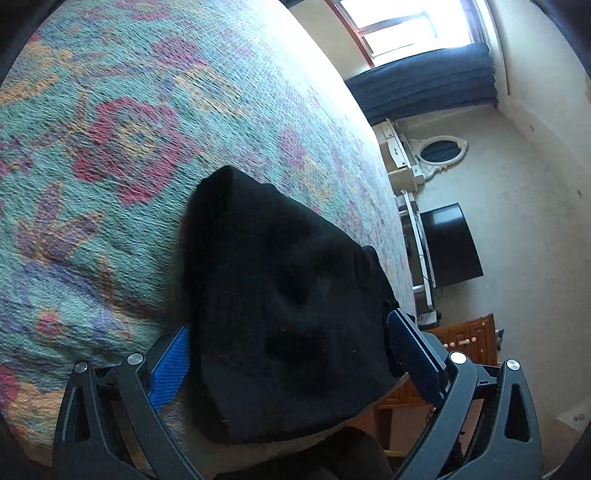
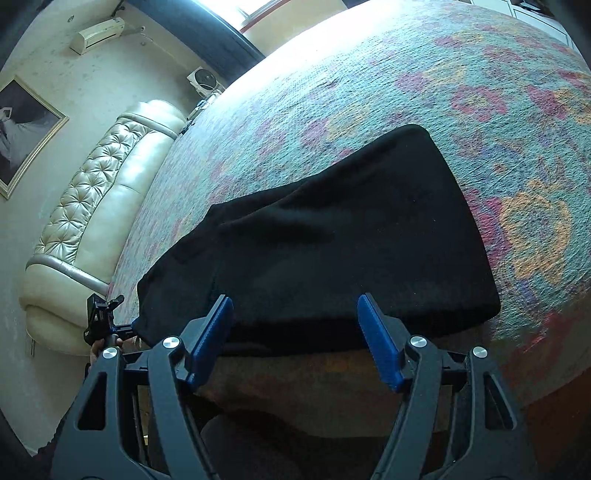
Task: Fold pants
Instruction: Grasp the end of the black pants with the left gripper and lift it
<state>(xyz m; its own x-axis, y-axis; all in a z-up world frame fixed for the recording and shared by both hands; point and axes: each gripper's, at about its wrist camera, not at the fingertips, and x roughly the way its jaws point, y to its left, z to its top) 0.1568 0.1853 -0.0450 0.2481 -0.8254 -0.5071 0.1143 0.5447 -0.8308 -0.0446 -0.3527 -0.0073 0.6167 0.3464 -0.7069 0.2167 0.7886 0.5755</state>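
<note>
The black pants (image 2: 351, 236) lie folded into a thick bundle at the near edge of a bed covered with a floral teal spread (image 2: 461, 74). In the left wrist view the pants (image 1: 280, 302) fill the space between my left gripper's blue pads (image 1: 170, 369); its jaws stand wide apart around the fabric's end, not pressed on it. My left gripper (image 1: 291, 350) is open. My right gripper (image 2: 295, 321) is open too, its blue pads (image 2: 380, 343) just at the near edge of the bundle. The left gripper (image 2: 107, 317) shows at the bundle's left end.
A cream tufted headboard (image 2: 99, 206) runs along the bed's left side. A framed picture (image 2: 22, 136) and an air conditioner (image 2: 98, 35) hang on the wall. A dark television (image 1: 448, 243), a wooden dresser (image 1: 465, 343) and a window with a blue blind (image 1: 421, 77) stand beyond the bed.
</note>
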